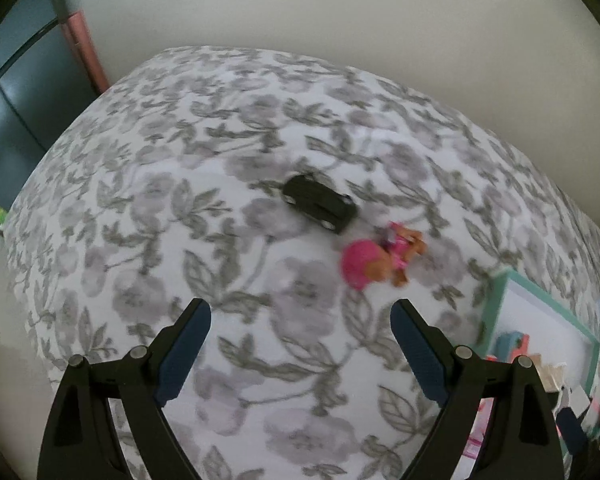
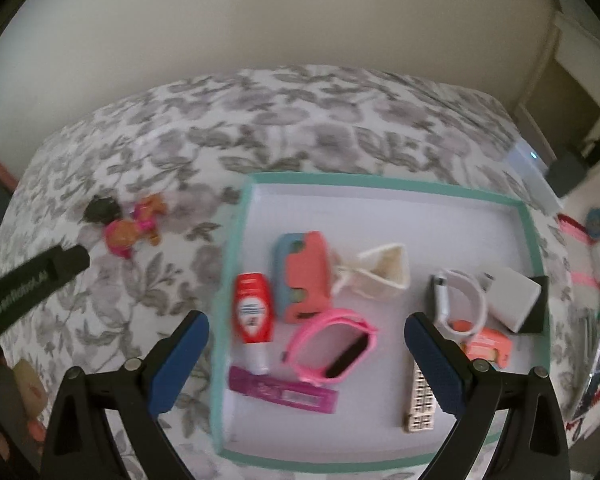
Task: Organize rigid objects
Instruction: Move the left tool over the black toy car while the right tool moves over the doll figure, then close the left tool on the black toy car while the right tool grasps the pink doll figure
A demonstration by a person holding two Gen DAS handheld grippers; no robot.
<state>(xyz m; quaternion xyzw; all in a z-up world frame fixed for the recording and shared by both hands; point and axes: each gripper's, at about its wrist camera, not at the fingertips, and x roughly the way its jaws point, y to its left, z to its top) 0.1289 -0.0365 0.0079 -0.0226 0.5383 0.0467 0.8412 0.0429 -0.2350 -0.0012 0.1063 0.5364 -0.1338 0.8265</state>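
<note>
Left wrist view: toy car (image 1: pixel 319 207) lies well beyond the left gripper's (image 1: pixel 300 320) spread, empty fingers (image 1: pixel 188 344).

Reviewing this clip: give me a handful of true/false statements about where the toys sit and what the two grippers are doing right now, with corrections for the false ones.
1. The black toy car lies on the floral bedspread, outside the tray. True.
2. The pink dog figure is inside the teal-rimmed tray. False: it lies on the bedspread beside the car.
3. The left gripper is shut on the car. False: its jaws stand open and empty, short of the car.
4. The pink watch lies in the tray. True.
5. The right gripper is open and holds nothing. True.
</note>
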